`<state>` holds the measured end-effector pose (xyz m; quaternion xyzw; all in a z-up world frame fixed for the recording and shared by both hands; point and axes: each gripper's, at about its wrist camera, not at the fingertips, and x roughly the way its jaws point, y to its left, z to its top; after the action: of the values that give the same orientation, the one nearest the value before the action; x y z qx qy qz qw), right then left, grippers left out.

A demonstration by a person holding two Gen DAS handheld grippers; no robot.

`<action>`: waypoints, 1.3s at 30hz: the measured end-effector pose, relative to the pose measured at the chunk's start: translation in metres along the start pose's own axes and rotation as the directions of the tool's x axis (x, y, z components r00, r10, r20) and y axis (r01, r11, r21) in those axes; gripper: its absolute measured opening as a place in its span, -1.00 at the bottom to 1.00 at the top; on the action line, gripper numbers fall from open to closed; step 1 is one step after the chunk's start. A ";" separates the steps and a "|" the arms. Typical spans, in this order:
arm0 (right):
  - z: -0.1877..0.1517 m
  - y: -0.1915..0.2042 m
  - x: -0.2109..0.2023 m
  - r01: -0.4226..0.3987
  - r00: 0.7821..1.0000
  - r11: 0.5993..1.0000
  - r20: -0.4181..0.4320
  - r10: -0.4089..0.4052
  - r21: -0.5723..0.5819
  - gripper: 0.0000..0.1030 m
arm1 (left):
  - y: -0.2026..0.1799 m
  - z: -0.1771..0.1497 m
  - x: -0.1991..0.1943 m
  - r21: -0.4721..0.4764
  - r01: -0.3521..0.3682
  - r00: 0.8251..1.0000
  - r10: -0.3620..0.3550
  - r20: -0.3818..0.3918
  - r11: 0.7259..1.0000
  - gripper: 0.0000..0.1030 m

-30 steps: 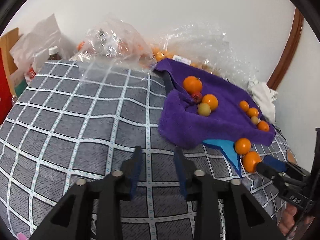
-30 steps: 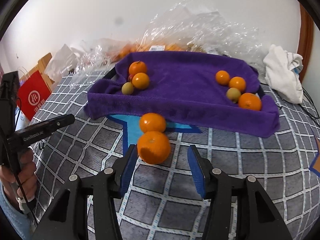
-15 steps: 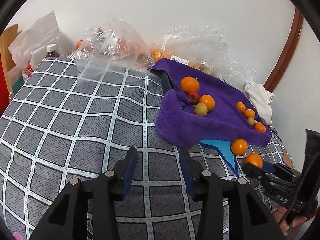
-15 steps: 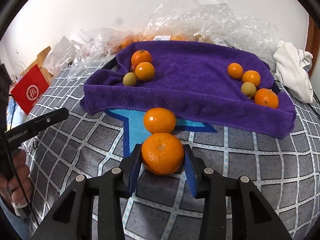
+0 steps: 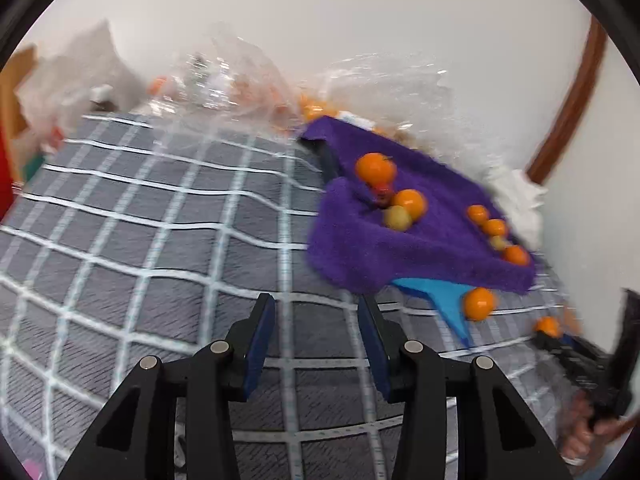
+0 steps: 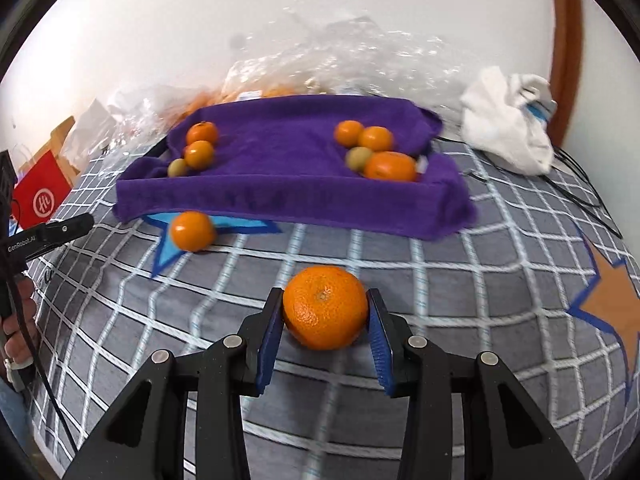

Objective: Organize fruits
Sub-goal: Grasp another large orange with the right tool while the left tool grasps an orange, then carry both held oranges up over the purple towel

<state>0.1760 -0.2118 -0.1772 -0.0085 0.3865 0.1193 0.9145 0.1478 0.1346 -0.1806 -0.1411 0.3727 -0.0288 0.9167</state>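
Ahead of both grippers, the purple towel-lined tray (image 6: 288,184) holds two clusters of small fruits. The right hand-held gripper (image 6: 326,320) angles downward over the checked bed cover (image 6: 460,280), pinching a big orange (image 6: 325,307). The left hand-held gripper (image 5: 316,332) hangs spread, empty, tray up-right of it.

**What stays unclear**

The left wrist view is smeared with motion blur: the fruit inside the clear plastic bags (image 5: 240,80) is only orange smudges. The right tool (image 5: 560,340) is cut off by that view's edge, its orange (image 5: 547,326) half hidden. The purple towel (image 6: 280,184) hides whatever it drapes over
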 end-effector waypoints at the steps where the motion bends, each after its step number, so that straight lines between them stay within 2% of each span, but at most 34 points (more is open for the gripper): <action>1: -0.001 -0.004 -0.002 0.003 1.000 1.000 0.001 -0.003 0.000 -0.22 | -0.005 -0.002 -0.001 0.007 -0.005 1.000 0.005 -0.002 1.000 -0.24; 3: -0.004 -0.012 -0.005 0.026 1.000 1.000 0.004 -0.026 -0.010 -0.22 | -0.018 -0.004 -0.001 0.015 0.024 0.999 -0.023 -0.034 1.000 -0.24; 5: -0.007 -0.022 -0.007 0.043 0.999 0.999 0.002 -0.043 -0.013 -0.22 | -0.036 -0.004 0.001 0.021 0.082 0.995 -0.081 -0.063 0.996 -0.24; 9: -0.011 -0.043 -0.013 0.036 0.999 0.999 0.001 -0.036 0.036 -0.22 | -0.081 0.002 0.006 0.068 0.172 0.982 -0.165 -0.094 0.983 -0.20; 11: -0.013 -0.050 -0.018 0.037 0.999 0.998 0.009 -0.037 0.048 -0.22 | -0.103 0.006 0.014 0.098 0.194 0.977 -0.183 -0.113 0.976 -0.10; 16: -0.020 -0.056 -0.031 0.031 0.999 0.998 0.018 -0.032 0.052 -0.22 | -0.137 -0.001 0.040 0.157 0.161 0.980 -0.139 -0.143 0.974 -0.08; 19: -0.024 -0.057 -0.037 0.055 0.998 0.998 0.024 -0.056 0.034 -0.22 | -0.146 -0.006 0.054 0.182 0.109 0.985 -0.082 -0.150 0.977 -0.10; 20: -0.025 -0.057 -0.039 0.058 0.998 0.998 0.023 -0.058 0.027 -0.22 | -0.146 -0.008 0.057 0.180 0.107 0.985 -0.080 -0.155 0.978 -0.18; 21: -0.026 -0.056 -0.040 0.060 0.998 0.998 0.022 -0.061 0.021 -0.22 | -0.145 -0.009 0.058 0.171 0.123 0.983 -0.096 -0.157 0.978 -0.37; 26: -0.027 -0.055 -0.040 0.046 0.999 0.999 0.015 -0.046 0.027 -0.22 | -0.142 -0.010 0.051 0.170 0.104 0.986 -0.080 -0.143 0.980 -0.38; 31: -0.024 -0.045 -0.040 0.019 1.000 0.999 0.009 -0.019 0.044 -0.22 | -0.117 -0.008 0.027 0.101 0.081 0.990 -0.069 -0.120 0.992 -0.38; 35: -0.020 -0.035 -0.042 0.007 1.000 0.999 0.011 -0.007 0.038 -0.22 | -0.096 -0.009 0.011 0.102 0.008 0.995 0.002 -0.095 0.995 -0.38; 39: -0.013 -0.027 -0.045 0.002 1.000 0.999 0.011 -0.003 0.045 -0.22 | -0.077 -0.005 0.001 0.057 0.002 0.995 0.003 -0.095 0.998 -0.38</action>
<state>0.1432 -0.2493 -0.1567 0.0124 0.3839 0.1095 0.9168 0.1488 0.0599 -0.1633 -0.1134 0.4151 -0.0457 0.9015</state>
